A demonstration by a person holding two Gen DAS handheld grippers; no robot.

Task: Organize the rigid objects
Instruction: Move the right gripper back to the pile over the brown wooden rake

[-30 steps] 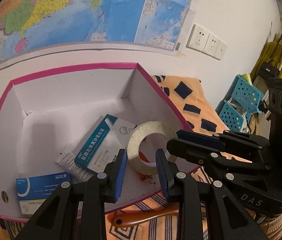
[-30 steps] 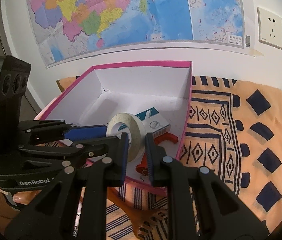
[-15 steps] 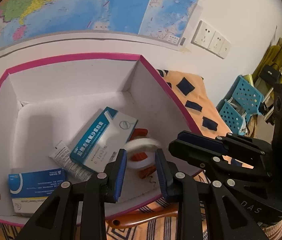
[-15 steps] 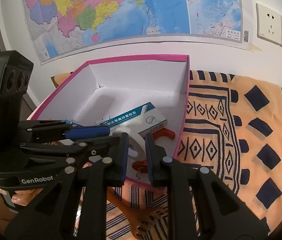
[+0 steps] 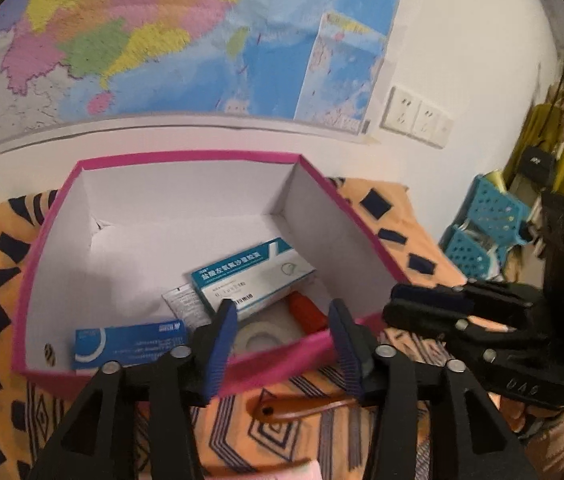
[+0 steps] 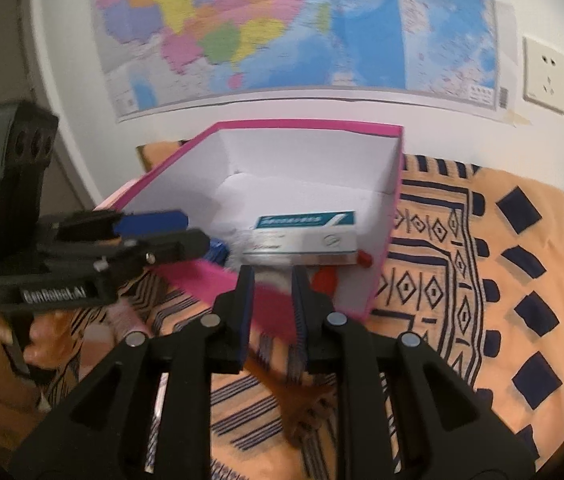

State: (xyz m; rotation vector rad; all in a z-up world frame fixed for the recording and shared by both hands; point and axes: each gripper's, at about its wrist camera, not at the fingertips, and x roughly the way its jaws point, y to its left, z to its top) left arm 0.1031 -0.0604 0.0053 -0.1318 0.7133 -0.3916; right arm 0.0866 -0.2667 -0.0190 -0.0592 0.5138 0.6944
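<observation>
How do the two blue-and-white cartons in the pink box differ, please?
The teal carton is larger and mostly white with a teal band; the blue carton is smaller and almost all blue. The teal carton lies mid-box, propped on other items; the blue carton sits in the near left corner. Both are flat printed cartons.

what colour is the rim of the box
Bright pink rim with white inside walls; it shows best in the left wrist view.
</observation>
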